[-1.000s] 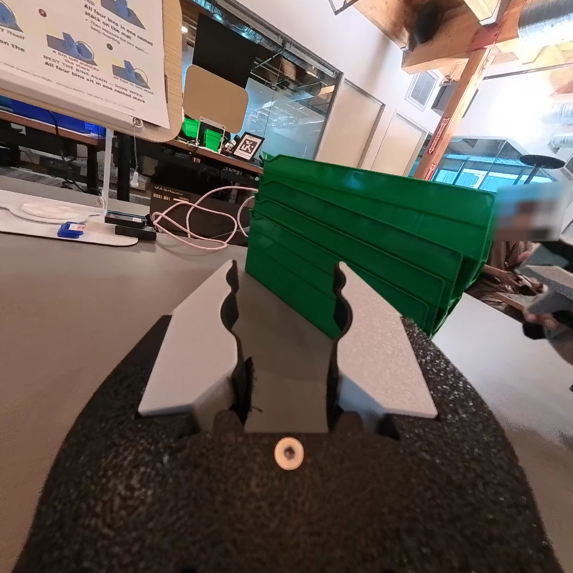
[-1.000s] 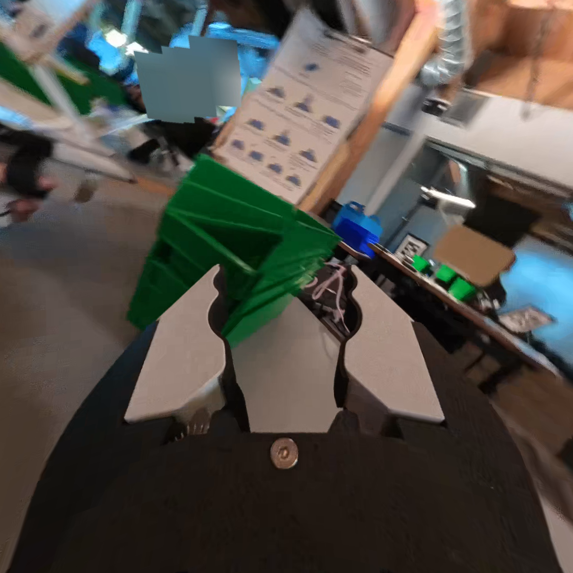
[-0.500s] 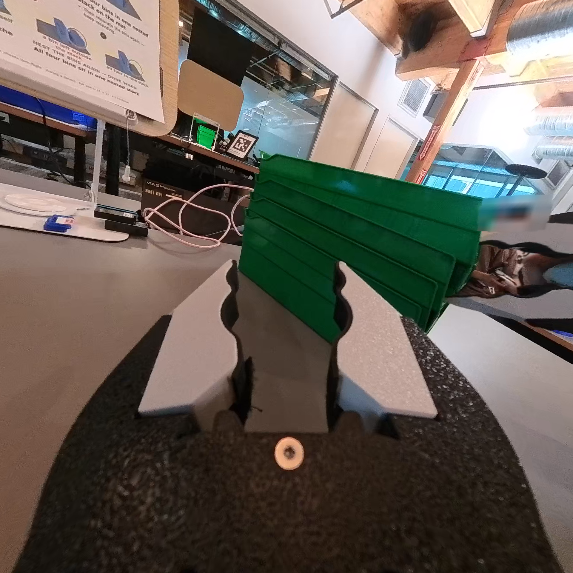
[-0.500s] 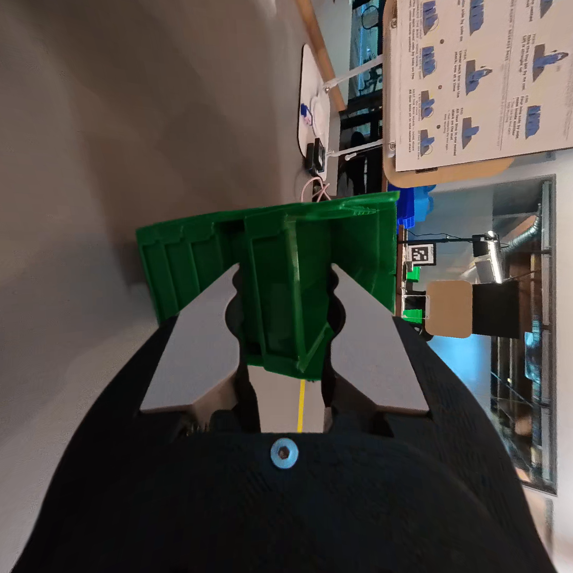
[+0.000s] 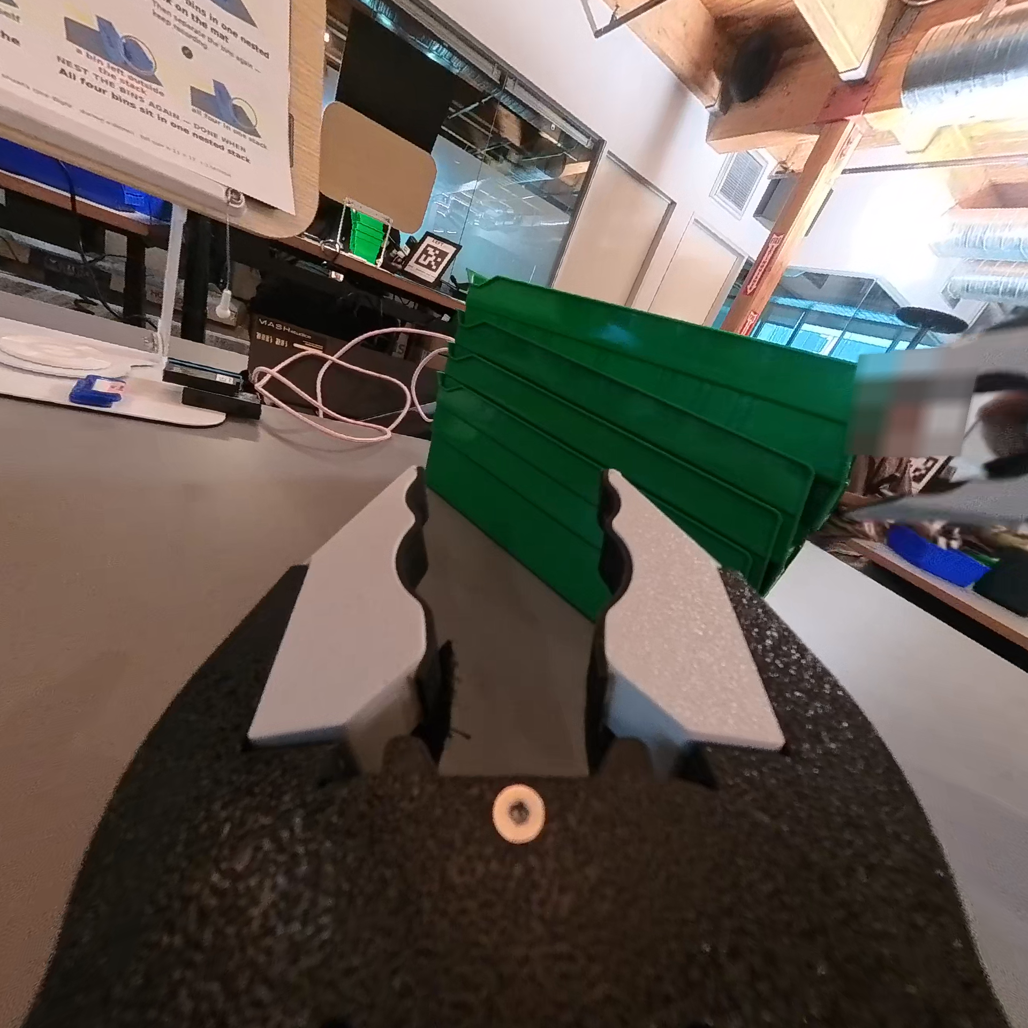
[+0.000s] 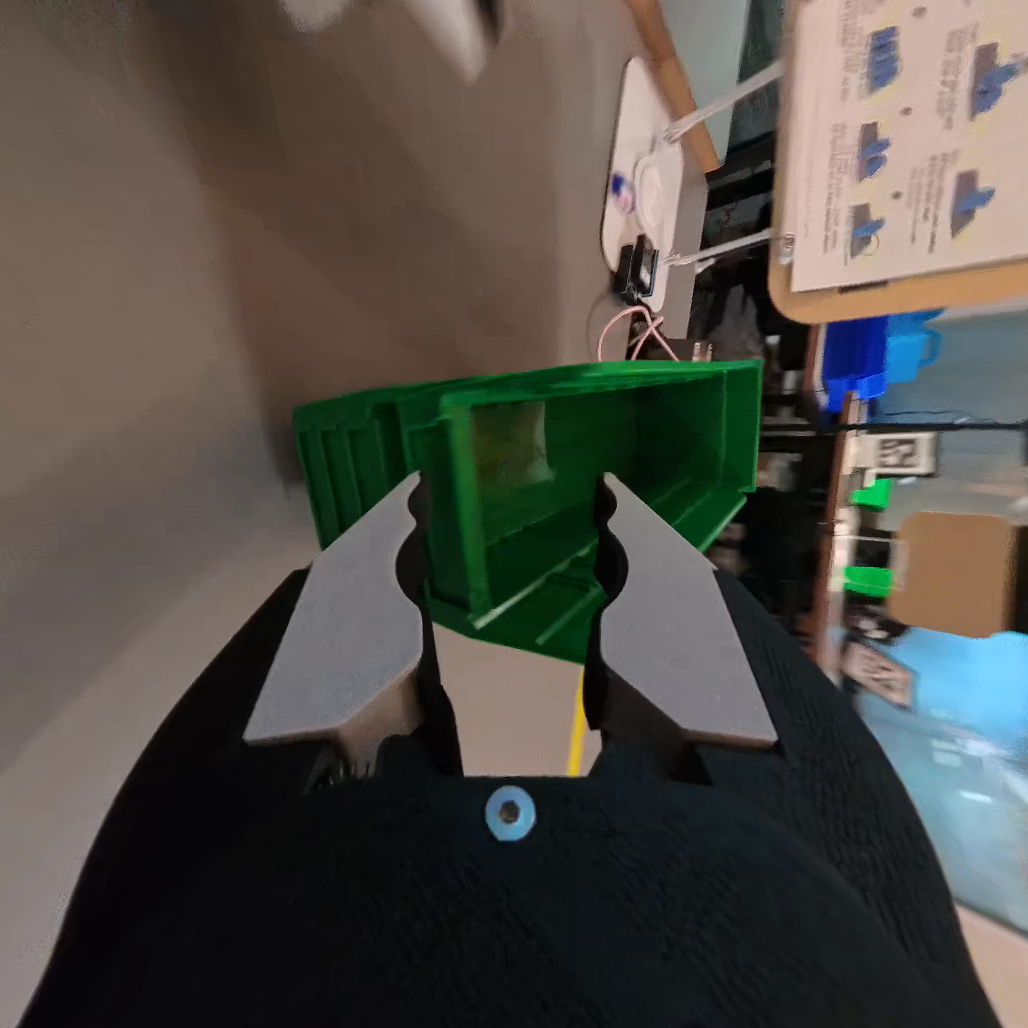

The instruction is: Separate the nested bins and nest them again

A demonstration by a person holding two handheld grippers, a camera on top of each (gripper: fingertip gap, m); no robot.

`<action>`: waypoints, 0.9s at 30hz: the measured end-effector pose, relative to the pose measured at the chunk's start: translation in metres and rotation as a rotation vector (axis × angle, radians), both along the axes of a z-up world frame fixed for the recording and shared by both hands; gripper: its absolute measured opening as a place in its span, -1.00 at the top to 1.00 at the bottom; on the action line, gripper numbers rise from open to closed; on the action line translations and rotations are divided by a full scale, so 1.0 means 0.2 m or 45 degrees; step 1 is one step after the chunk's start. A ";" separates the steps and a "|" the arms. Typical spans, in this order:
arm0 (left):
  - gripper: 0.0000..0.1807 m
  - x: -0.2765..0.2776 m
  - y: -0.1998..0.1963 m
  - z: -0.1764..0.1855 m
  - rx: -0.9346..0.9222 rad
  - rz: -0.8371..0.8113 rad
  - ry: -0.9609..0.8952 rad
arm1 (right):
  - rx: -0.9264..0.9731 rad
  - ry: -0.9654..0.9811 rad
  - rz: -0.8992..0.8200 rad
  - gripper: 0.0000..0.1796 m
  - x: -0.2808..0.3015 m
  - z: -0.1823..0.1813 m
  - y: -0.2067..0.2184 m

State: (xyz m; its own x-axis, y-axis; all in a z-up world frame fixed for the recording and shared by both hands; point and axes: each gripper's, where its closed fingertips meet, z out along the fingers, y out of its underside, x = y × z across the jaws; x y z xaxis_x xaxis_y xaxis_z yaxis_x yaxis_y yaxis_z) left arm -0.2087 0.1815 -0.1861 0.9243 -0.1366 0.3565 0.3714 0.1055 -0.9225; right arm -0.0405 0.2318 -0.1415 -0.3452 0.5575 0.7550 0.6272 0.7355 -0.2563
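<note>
Four nested green bins (image 5: 639, 423); printed instruction sheet (image 5: 139, 83) behind.

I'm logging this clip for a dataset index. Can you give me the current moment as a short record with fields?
scene: grey table in a workshop
bins: green nested bins, stacked on the table, not yet separated
left gripper: jaws open, empty, low over the table, pointing at the stack's side
right gripper: jaws open, rolled sideways, facing the stack's open front; contact cannot be told
background: instruction board, pink cable
image quality: right wrist view blurred
</note>
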 end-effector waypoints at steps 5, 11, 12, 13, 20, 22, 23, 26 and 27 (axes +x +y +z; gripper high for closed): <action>0.34 0.00 0.00 0.00 0.006 -0.008 -0.017 | -0.680 0.392 -0.354 -0.05 -0.15 0.49 0.17; 0.34 0.00 -0.01 0.00 0.015 -0.026 -0.055 | -1.143 0.145 -1.130 -0.53 -0.32 0.26 0.57; 0.34 0.00 -0.01 0.00 0.018 -0.030 -0.064 | -1.154 0.070 -1.228 -0.62 -0.32 0.19 0.61; 0.35 0.00 -0.01 0.00 0.018 -0.032 -0.069 | -1.165 0.003 -1.307 -0.66 -0.31 0.13 0.63; 0.35 0.00 -0.01 0.00 0.015 -0.042 -0.086 | -1.201 -0.194 -1.486 -0.58 -0.36 -0.01 0.65; 0.35 -0.01 -0.01 0.00 0.024 -0.043 -0.102 | -1.216 -0.236 -1.506 -0.57 -0.36 -0.02 0.64; 0.35 -0.01 -0.01 0.00 0.027 -0.044 -0.110 | -1.216 -0.257 -1.513 -0.58 -0.36 -0.04 0.63; 0.35 -0.02 -0.01 0.00 0.024 -0.042 -0.127 | -1.189 -0.351 -1.520 -0.55 -0.35 -0.08 0.59; 0.35 -0.02 -0.01 0.00 0.020 -0.042 -0.129 | -1.171 -0.363 -1.520 -0.51 -0.35 -0.09 0.59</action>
